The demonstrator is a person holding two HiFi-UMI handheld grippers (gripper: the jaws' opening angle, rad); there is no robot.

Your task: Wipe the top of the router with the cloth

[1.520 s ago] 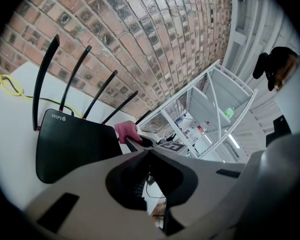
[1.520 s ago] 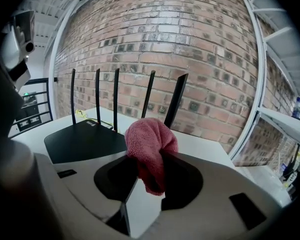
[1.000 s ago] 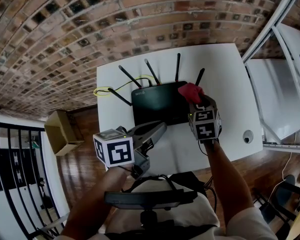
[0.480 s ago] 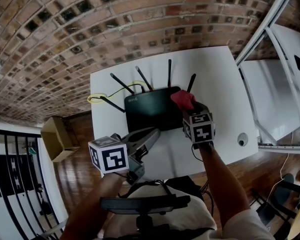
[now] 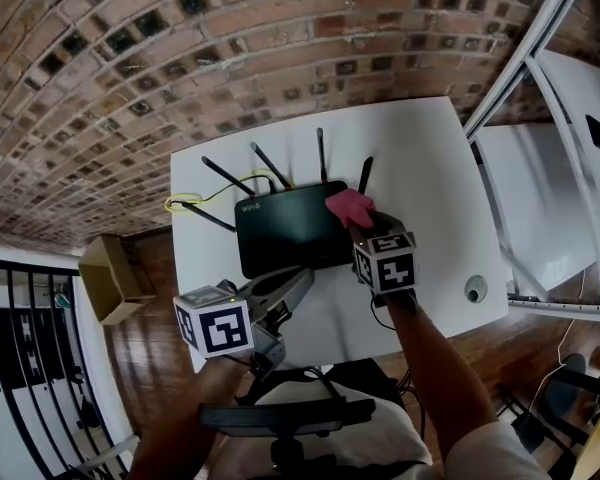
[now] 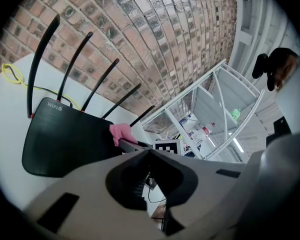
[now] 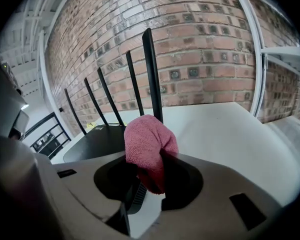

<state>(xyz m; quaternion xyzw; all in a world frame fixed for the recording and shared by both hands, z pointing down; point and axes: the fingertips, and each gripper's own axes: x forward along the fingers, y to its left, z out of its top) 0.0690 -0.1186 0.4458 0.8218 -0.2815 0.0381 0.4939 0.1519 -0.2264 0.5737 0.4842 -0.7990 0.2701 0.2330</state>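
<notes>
A black router (image 5: 290, 238) with several upright antennas lies on the white table (image 5: 430, 168). My right gripper (image 5: 357, 220) is shut on a bunched pink cloth (image 5: 348, 206), which sits at the router's far right corner. The right gripper view shows the cloth (image 7: 147, 149) pinched between the jaws, with the router (image 7: 97, 139) behind it to the left. My left gripper (image 5: 302, 280) hovers near the router's front edge, shut and holding nothing. From the left gripper view I see the router (image 6: 65, 144) and the cloth (image 6: 121, 132) at its right edge.
A yellow cable (image 5: 185, 205) loops off the router's left rear. A small round white object (image 5: 475, 289) lies near the table's right front corner. A cardboard box (image 5: 110, 278) sits on the wooden floor to the left. White shelving (image 5: 550, 168) stands to the right, a brick wall behind.
The head view has shifted, so everything sits lower and further left. The right gripper has rolled a little while keeping the cloth at the router's right corner. The left gripper has drifted slightly.
</notes>
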